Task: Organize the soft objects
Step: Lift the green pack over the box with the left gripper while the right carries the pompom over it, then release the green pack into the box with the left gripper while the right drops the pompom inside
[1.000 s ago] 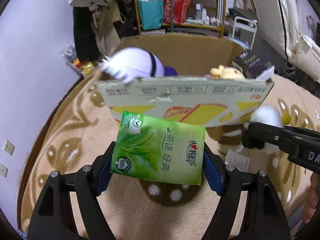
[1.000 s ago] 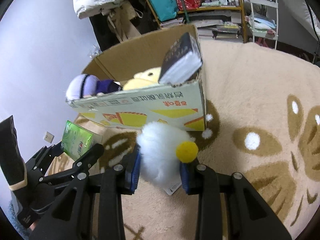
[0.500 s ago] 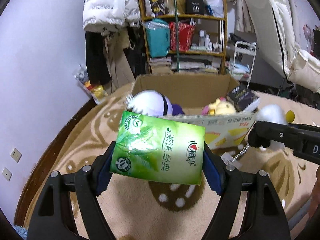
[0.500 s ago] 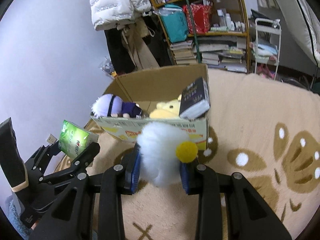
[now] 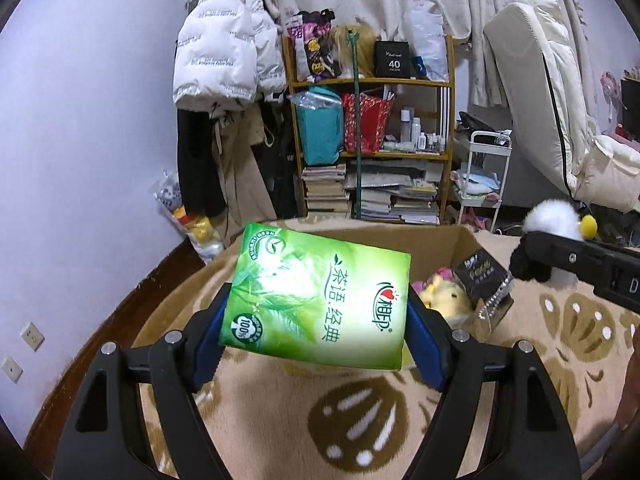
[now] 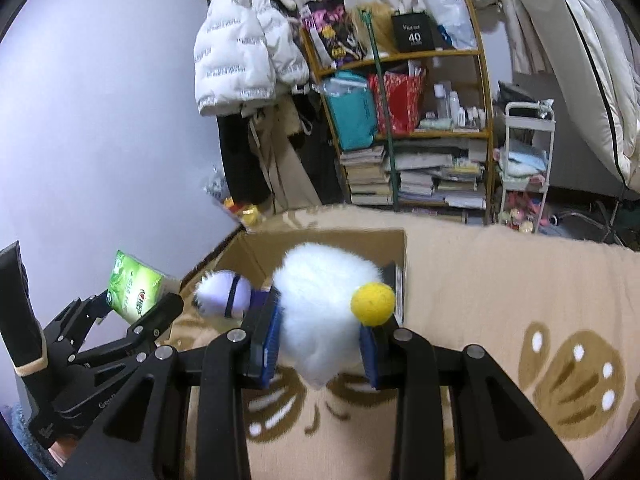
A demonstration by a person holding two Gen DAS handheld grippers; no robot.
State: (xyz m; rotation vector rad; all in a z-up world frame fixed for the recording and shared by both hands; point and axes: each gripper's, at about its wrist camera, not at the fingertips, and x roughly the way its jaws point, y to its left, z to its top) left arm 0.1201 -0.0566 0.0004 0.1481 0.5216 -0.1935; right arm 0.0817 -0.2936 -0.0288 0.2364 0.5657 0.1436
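Right up close, the left gripper (image 5: 316,344) has its blue fingers (image 5: 206,344) clamped on a soft green plastic pack of tissues (image 5: 320,300). The pack sits flat between them, squeezed at its two short ends and tilted a little. It hangs in the air above the beige rug with brown shapes (image 5: 360,420), near the front of the box.

The right gripper (image 6: 320,348) has its fingers pressed tight on a fluffy white toy with a round yellow ball on it (image 6: 320,304). The toy bulges out above and below the fingers. It hangs in the air too, in front of the box.

Just past both of them is the open brown cardboard box (image 6: 320,240), sitting on the rug. Inside it are a white and purple plush toy (image 6: 224,294), a yellow plush toy (image 5: 444,296) and a small dark box (image 5: 480,276) leaning in the right corner.

Farther back, a wooden shelf full of books and bags (image 5: 372,140) stands by the wall.

I think the step now is carrying the two soft things to the box. Next, each one needs to go over the open top, above a free spot, and then the fingers need to let go so it drops in.
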